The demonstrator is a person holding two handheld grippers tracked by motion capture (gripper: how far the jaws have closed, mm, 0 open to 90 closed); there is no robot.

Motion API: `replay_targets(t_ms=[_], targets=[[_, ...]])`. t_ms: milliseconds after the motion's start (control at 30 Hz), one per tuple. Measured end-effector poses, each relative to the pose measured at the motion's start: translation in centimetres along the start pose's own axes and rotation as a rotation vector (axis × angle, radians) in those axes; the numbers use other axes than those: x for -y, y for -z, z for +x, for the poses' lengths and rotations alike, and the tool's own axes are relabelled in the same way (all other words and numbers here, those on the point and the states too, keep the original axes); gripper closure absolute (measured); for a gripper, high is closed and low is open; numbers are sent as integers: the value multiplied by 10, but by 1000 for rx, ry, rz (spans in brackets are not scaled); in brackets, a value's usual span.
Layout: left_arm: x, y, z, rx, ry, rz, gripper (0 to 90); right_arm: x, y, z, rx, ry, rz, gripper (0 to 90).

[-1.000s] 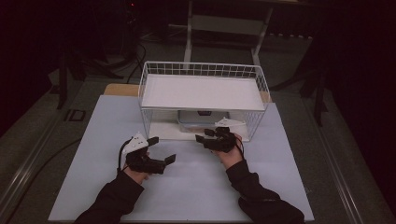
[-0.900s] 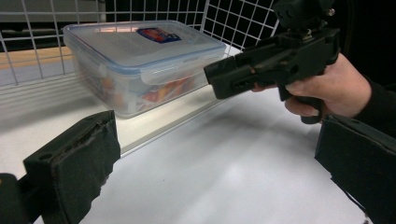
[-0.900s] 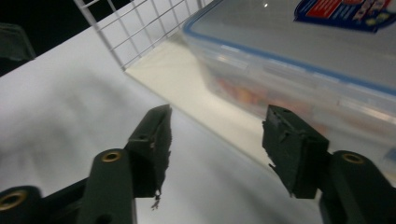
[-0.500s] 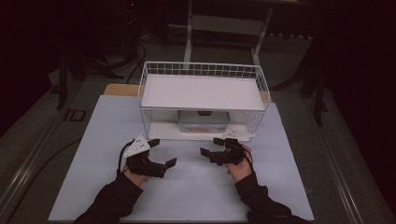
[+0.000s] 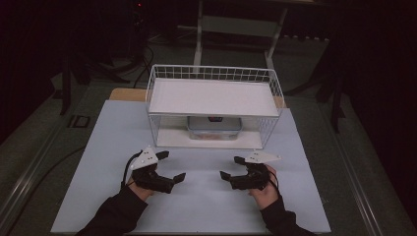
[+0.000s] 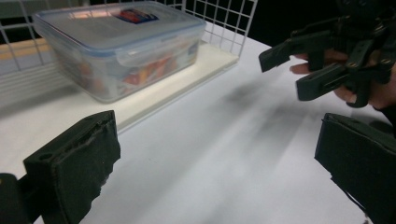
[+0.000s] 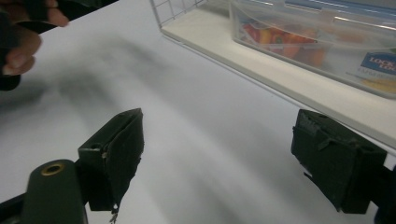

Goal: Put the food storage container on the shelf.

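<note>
Container (image 5: 214, 128) in wire basket (image 5: 214, 78), beyond left hand-held gripper (image 5: 173, 166) and right hand-held gripper (image 5: 230, 166); both agape, empty.

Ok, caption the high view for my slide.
Both hand-held tools, left tool and right tool, open above the white table, facing a lidded container on the wire rack's lower shelf.

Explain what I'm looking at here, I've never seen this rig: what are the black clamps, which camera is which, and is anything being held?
A person sits at a white table holding a hand-held gripper in each hand. The high view looks down from above: left gripper, right gripper. Each gripper view comes from a camera riding on that gripper, looking along its two black jaws. Both grippers are open and hold nothing. Ahead stands a white wire rack; on its lower shelf sits a closed clear plastic box with colourful contents.
</note>
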State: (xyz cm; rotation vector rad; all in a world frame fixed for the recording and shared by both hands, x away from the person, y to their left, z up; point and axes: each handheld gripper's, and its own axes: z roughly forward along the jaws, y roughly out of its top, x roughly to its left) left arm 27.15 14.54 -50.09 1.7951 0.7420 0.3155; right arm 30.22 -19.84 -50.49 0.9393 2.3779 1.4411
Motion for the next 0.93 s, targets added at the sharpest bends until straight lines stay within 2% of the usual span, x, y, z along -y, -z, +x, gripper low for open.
replay_targets(t_ms=[167, 400, 500, 667, 933], targets=[[2, 0, -3, 8, -10, 9, 0, 7, 16, 5, 2, -2, -10, 165], [5, 0, -5, 19, -10, 19, 0, 22, 29, 7, 10, -16, 42, 164], [5, -1, -5, 20, -11, 22, 0, 24, 34, 8, 30, -8, 49, 164], [6, -1, -4, 16, -1, 23, 0, 27, 39, 6, 55, 1, 54, 165], [7, -4, -6, 31, -11, 37, 0, 27, 37, 5, 51, 2, 58, 166]])
